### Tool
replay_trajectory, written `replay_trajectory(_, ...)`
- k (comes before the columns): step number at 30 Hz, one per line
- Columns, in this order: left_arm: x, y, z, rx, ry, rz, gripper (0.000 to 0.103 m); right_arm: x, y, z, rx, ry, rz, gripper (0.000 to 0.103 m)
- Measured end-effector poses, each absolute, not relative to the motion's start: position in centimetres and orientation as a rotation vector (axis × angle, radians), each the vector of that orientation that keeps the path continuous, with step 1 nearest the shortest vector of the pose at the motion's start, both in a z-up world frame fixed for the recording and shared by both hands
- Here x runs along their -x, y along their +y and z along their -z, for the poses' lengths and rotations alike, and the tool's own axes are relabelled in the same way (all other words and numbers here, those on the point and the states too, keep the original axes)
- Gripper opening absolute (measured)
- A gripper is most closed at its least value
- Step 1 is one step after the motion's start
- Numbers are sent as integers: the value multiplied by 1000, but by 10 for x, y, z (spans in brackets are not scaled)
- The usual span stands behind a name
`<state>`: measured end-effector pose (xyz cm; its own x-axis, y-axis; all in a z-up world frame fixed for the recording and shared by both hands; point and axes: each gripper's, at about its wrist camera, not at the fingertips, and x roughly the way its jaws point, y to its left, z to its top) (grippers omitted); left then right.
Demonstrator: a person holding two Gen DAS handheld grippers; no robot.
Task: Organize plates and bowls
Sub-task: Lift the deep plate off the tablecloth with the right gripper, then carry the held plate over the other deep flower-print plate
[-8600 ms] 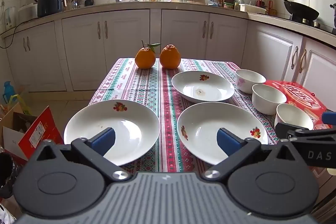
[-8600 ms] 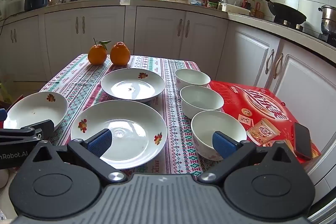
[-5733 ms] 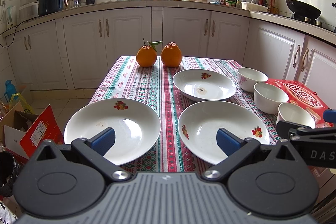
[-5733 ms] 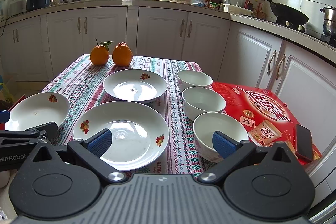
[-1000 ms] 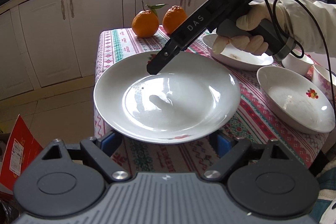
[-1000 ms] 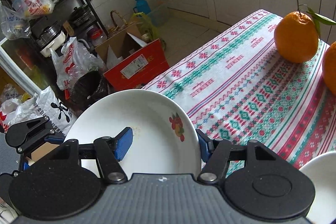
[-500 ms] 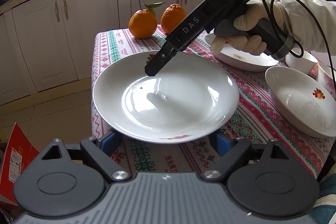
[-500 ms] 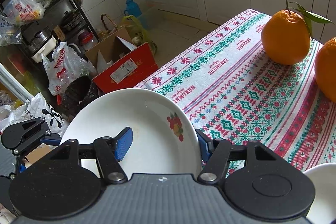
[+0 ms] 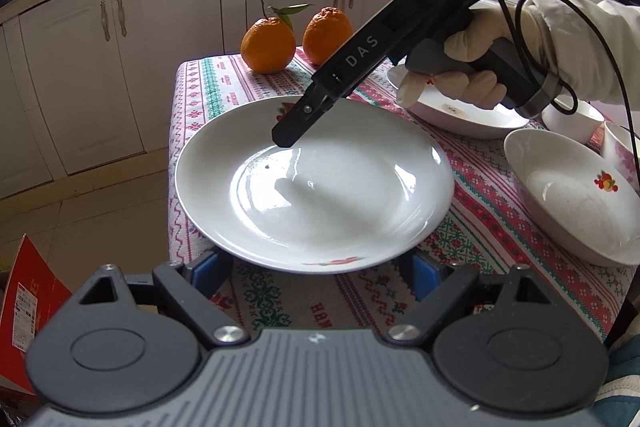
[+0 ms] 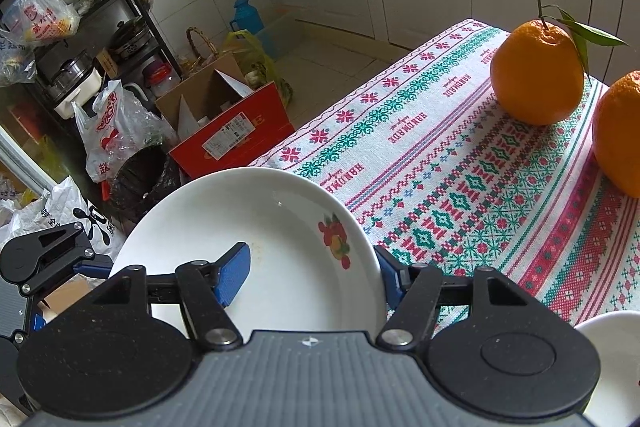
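A white plate (image 9: 316, 183) with fruit decals sits at the table's near left corner, part over the edge. My left gripper (image 9: 316, 273) is open, its blue pads under the plate's near rim. My right gripper (image 10: 312, 273) straddles the far rim of the same plate (image 10: 276, 247), one blue pad (image 10: 234, 273) inside, the other outside; the jaws are wide apart. In the left wrist view the right gripper's finger (image 9: 304, 115) rests over the plate. Two more plates (image 9: 576, 199) (image 9: 460, 111) lie to the right. A bowl (image 9: 572, 117) stands behind them.
Two oranges (image 9: 266, 45) (image 9: 326, 35) stand at the table's far end on the patterned cloth (image 10: 460, 187). Off the table's left edge are a red cardboard box (image 10: 232, 131), bags and a shelf rack (image 10: 80, 39). White cabinets (image 9: 120, 67) stand behind.
Since the first frames both grippers have gone to the left plate, from opposite sides. In the last second the plate and grippers have barely shifted; the right gripper's finger stays over the plate.
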<state>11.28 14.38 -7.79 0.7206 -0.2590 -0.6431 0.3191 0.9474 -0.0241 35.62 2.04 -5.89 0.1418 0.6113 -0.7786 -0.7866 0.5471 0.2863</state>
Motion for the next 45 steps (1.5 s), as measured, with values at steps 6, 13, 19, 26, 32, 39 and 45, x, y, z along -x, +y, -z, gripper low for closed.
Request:
replay_trajectory(6,-113,142,77,-93,693,314,92,-352,23,57,213,995,-1030,89)
replay_trajectory(13,-113,142,76,-90,694,312,93,-347,23,50,228,970,-1025,101)
replay_trajectory(19,-108,142,71,-86,689,303,94,-337,15,40,224,954,-996,103)
replay_trajectory(26,-95,140,61,-66,665,267,98,-318,-4,19,178,923,-976,103)
replay_trajectory(32,-73,130,48,-75,633,267,98,-285,-30,-8,183,845,-960,103)
replay_trajectory(39,-53,106,44,-92,626,306,100,-239,-70,-27,270,788,-848,103)
replay_trajectory(45,-38,83,48,-97,630,360,100,-214,-122,-34,211,788,-769,103)
